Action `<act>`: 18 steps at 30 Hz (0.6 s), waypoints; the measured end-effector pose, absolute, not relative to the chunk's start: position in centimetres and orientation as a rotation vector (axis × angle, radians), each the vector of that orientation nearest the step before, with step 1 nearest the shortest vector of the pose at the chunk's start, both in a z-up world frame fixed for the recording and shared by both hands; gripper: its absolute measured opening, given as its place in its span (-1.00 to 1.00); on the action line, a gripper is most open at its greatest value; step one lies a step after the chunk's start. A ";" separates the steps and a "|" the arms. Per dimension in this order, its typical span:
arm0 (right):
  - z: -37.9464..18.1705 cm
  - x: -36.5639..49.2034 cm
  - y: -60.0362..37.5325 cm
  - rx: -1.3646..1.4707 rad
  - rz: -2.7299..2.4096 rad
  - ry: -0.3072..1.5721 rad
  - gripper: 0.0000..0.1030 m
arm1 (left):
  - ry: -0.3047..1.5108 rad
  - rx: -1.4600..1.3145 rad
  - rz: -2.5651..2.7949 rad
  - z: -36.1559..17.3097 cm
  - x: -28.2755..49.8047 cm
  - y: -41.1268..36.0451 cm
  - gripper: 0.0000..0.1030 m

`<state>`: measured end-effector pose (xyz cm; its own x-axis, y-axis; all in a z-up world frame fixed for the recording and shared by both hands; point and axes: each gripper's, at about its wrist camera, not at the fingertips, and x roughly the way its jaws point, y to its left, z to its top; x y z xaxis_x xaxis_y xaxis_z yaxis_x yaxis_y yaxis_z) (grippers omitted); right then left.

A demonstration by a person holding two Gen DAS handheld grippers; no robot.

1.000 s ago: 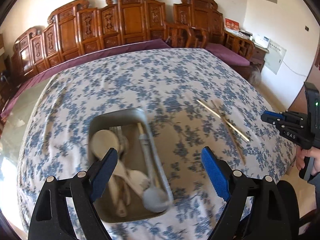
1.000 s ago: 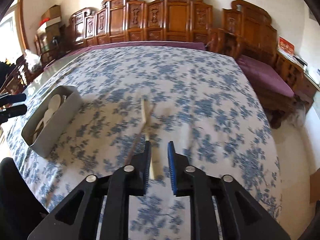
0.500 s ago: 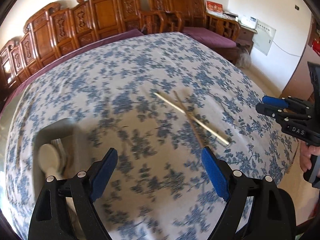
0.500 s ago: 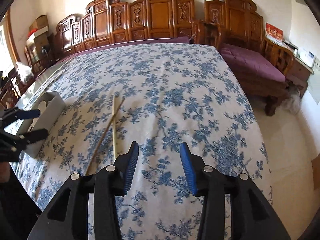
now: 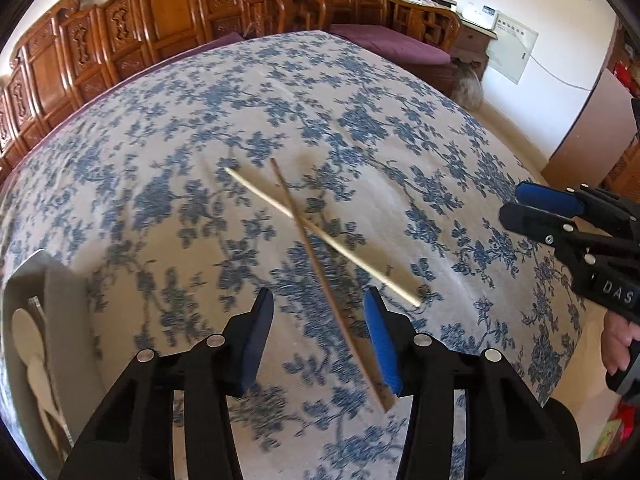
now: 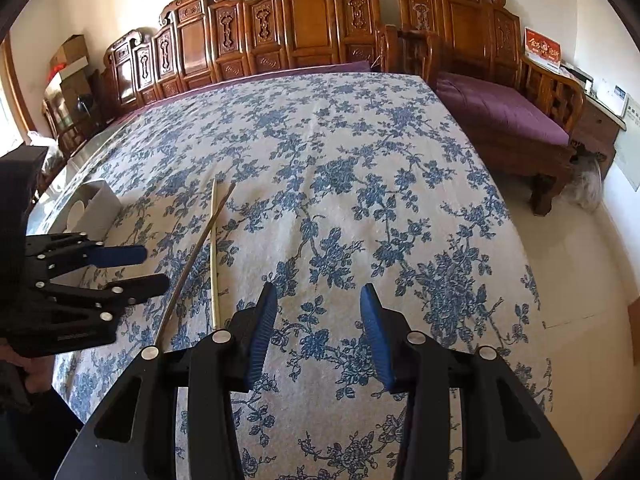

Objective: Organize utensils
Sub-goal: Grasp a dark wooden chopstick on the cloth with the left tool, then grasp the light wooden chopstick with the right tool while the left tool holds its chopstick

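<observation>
Two handheld grippers are hovering over a bench draped in a blue-flowered cloth (image 5: 280, 92), with a pair of chopsticks lying crossed on the fabric.

In the left wrist view, the left gripper (image 5: 320, 332) is sitting at 6 o'clock with its blue pads partly spread. Its jaws have just been closing, and the lower end of the dark chopstick (image 5: 316, 264) is running between them toward the right-hand pad; whether the pad is touching it cannot be told. The pale chopstick (image 5: 320, 236) is crossing the dark one near the middle of the frame, slanting from 11 o'clock down toward 4 o'clock, its lower end lying just beyond the right-hand pad. At 8 o'clock, the grey utensil tray (image 5: 60, 320) is resting on the cloth with pale spoons (image 5: 28, 340) inside it. At 3 o'clock, the right gripper (image 5: 532, 208) is pointing inward, a hand (image 5: 618, 344) gripping its handle below.

In the right wrist view, the right gripper (image 6: 318, 320) is holding its pads apart over bare cloth, with nothing between them. Both chopsticks are lying at 9 o'clock from it, between it and the left gripper, which is reaching in from the frame's left edge. The tray is showing beyond at 10 o'clock. Carved wooden seating (image 6: 304, 20) with purple cushions (image 6: 500, 112) is lining the far wall.
</observation>
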<state>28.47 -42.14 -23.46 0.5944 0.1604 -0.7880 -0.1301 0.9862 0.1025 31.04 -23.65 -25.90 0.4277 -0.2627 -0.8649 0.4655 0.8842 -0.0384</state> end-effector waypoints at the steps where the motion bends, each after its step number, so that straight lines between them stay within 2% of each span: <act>1: -23.6 28.4 -41.9 0.032 0.172 0.922 -0.11 | 1.039 0.218 -0.462 -26.1 31.1 -23.9 -0.29; 2: -23.6 28.4 -41.8 0.028 0.173 0.924 -0.11 | 1.056 0.212 -0.467 -26.6 31.3 -24.1 -0.45; 6: -23.8 28.4 -41.3 0.020 0.183 0.930 -0.11 | 1.086 0.184 -0.463 -27.5 31.8 -24.1 -0.60; 8: -23.8 28.4 -41.1 0.016 0.187 0.931 -0.11 | 1.102 0.169 -0.468 -27.9 32.0 -24.0 -0.83; 18: -23.9 28.2 -39.6 -0.003 0.219 0.935 -0.11 | 1.062 0.184 -0.463 -26.9 30.5 -22.3 -0.92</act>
<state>28.18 -39.56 -23.94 0.5733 0.1853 -0.7981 -0.1882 0.9778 0.0918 30.53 -22.25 -26.89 0.4026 -0.2769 -0.8725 0.4506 0.8896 -0.0744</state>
